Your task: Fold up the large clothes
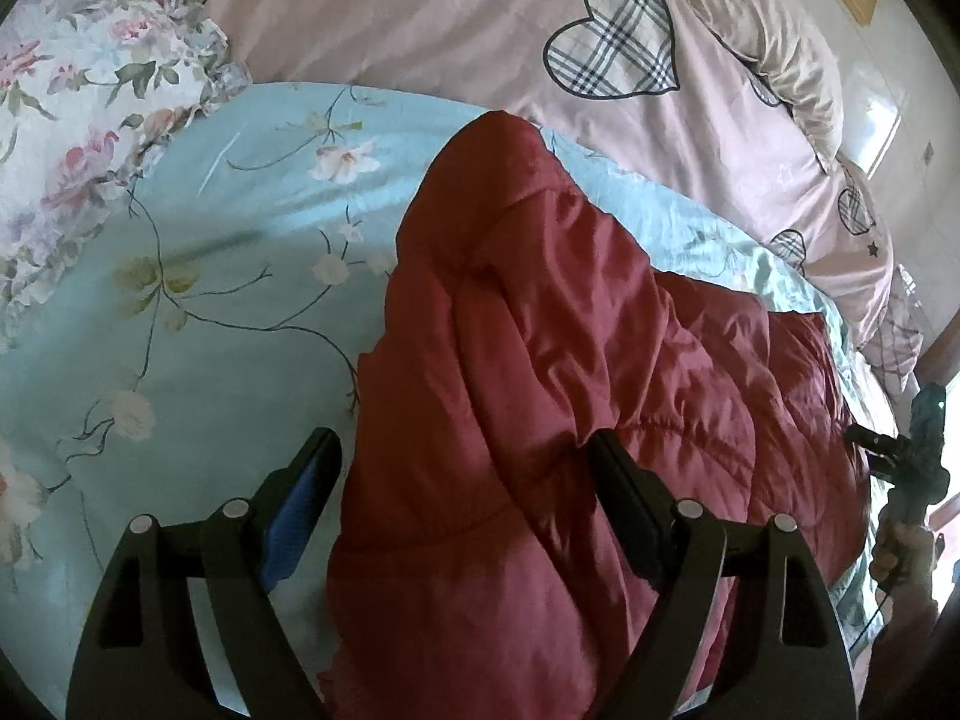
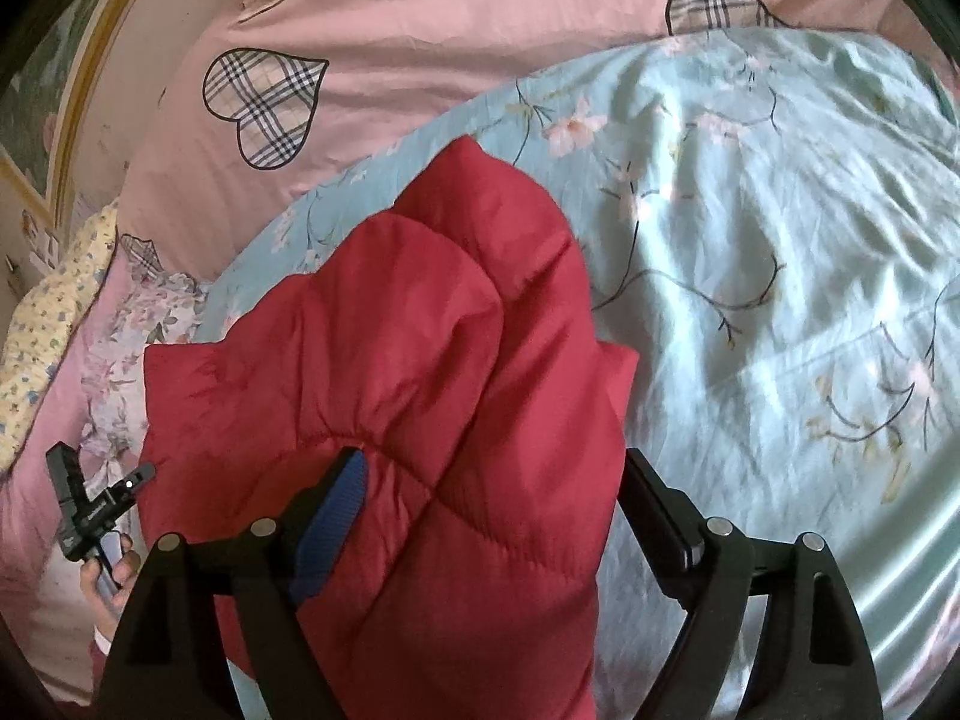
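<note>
A puffy dark-red quilted jacket (image 1: 570, 390) lies folded in a heap on a pale-blue floral quilt (image 1: 210, 240), filling the centre and lower part of both views. The left hand-held gripper (image 1: 462, 456) hangs over it at the bottom of its frame, jaws spread wide, pads off the fabric. The right hand-held gripper (image 2: 489, 474) is likewise wide apart above the jacket, gripping nothing. Beyond the quilt, a pink bedsheet with plaid hearts (image 1: 450, 18) covers the bed across the upper frame.
</note>
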A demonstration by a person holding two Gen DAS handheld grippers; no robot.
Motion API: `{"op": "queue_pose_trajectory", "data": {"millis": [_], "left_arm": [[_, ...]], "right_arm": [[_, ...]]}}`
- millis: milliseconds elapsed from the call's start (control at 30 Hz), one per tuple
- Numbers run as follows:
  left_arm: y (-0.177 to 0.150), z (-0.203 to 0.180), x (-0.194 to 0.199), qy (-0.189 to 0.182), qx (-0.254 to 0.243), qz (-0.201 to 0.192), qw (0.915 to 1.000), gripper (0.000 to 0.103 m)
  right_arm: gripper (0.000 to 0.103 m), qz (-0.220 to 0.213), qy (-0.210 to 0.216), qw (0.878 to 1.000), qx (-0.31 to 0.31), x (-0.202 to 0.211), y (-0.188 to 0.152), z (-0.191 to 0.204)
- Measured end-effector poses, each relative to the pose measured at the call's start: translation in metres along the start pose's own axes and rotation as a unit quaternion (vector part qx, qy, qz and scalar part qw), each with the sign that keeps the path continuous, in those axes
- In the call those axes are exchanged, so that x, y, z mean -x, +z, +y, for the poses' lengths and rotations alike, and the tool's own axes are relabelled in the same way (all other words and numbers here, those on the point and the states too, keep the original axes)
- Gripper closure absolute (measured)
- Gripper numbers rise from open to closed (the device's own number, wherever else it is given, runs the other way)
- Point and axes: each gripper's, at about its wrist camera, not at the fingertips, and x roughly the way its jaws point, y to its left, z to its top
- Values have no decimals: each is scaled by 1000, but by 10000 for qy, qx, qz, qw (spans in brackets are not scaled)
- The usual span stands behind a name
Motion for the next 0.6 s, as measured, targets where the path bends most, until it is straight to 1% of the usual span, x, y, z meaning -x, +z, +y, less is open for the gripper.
{"op": "queue_pose_trajectory", "data": {"millis": [67, 167, 300, 467, 600], "left_arm": [[1, -3, 1, 29, -33, -31, 10000, 19], [7, -3, 4, -74, 30, -87, 9999, 19], [25, -6, 3, -172, 116, -153, 9997, 19], [52, -18, -13, -159, 42, -62, 9998, 19], [72, -25, -28, -121, 0, -21, 9999, 19]], "right_arm": [[17, -9, -33, 10000, 45, 0, 2, 2], [17, -26, -107, 9999, 122, -2, 9, 6], [17, -89, -203, 9995, 233, -6, 24, 11], [17, -162, -324, 9988, 340, -17, 56, 16], [17, -63, -482, 9979, 428, -37, 82, 18]]}}
